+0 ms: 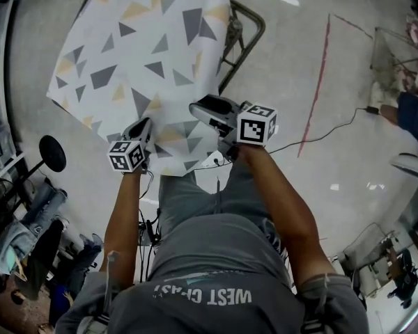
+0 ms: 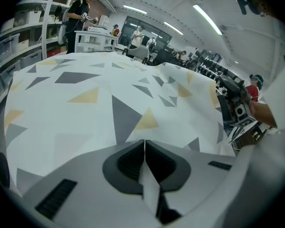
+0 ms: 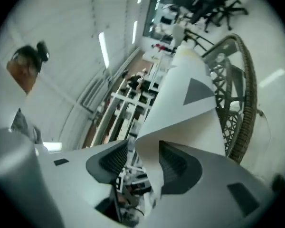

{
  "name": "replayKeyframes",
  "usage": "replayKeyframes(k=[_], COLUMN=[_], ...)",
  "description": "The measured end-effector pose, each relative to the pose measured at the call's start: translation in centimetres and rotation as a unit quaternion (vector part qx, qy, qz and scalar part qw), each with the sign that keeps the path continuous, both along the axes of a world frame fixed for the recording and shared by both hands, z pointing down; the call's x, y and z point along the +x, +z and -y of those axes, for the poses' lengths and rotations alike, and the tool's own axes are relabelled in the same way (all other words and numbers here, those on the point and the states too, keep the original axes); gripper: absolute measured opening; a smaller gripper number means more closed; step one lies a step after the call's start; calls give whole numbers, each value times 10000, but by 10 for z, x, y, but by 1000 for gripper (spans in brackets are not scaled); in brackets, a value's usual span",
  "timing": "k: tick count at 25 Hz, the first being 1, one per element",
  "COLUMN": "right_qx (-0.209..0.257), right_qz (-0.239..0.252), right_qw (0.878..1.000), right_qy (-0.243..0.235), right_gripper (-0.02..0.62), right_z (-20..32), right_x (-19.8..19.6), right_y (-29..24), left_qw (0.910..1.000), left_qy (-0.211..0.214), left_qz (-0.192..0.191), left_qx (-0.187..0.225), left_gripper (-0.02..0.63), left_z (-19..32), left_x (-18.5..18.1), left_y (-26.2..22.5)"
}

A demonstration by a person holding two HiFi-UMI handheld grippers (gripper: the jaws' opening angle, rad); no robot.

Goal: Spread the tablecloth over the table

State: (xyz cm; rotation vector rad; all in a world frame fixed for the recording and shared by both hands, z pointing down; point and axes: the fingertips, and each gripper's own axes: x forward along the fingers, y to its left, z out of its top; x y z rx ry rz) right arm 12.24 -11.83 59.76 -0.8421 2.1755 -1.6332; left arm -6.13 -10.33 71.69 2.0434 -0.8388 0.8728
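The tablecloth (image 1: 146,47), white with grey and yellow triangles, lies over the table ahead of me and hangs over its near edge. My left gripper (image 1: 143,126) is at the near left edge, shut on the cloth's hem; in the left gripper view a strip of cloth (image 2: 109,89) is pinched where the jaws (image 2: 144,148) meet. My right gripper (image 1: 199,109) is raised at the near right corner and points almost level. Its jaws (image 3: 143,156) stand apart with a curled fold of cloth (image 3: 180,113) between them, lying against one pad only.
A metal-framed wicker chair (image 1: 242,32) stands against the table's right side and shows again as a chair (image 3: 237,94) behind the cloth. A red floor line (image 1: 317,82) and a black cable (image 1: 327,134) run at the right. A black stool (image 1: 52,152) stands at the left.
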Motion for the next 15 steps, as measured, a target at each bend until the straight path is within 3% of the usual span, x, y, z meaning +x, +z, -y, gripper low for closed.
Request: replayKeyframes(k=[3, 4, 6, 8, 9, 12, 13, 14, 15], right_qx=[-155, -139, 33, 339, 451, 661, 737, 823, 957], right_qz=[474, 403, -337, -1240, -1371, -486, -355, -573, -1203], right_qw=[9948, 9942, 9940, 9853, 9812, 9766, 9739, 9714, 9661], right_qy=[883, 988, 1039, 1128, 1283, 1990, 2119, 2153, 2075], right_gripper=[169, 134, 91, 99, 118, 224, 225, 208, 146], right_z=[16, 17, 11, 8, 10, 31, 38, 43, 45], right_x=[32, 38, 51, 76, 93, 145, 154, 158, 158], right_y=[-9, -12, -19, -32, -39, -68, -75, -78, -77], left_qw=[10000, 10000, 9998, 9985, 9980, 9991, 9992, 9991, 9990], left_qy=[8, 18, 175, 428, 480, 306, 287, 296, 301], left_qz=[-45, -38, 91, 326, 390, 251, 225, 235, 267], left_qx=[22, 17, 20, 112, 162, 161, 167, 183, 201], left_gripper=[6, 6, 6, 8, 8, 0, 0, 0, 0], left_z=[1, 0, -1, -1, -1, -3, -3, -2, -1], left_x=[0, -1, 0, 2, 2, 0, 0, 2, 3], left_y=[0, 1, 1, 1, 1, 1, 1, 0, 0])
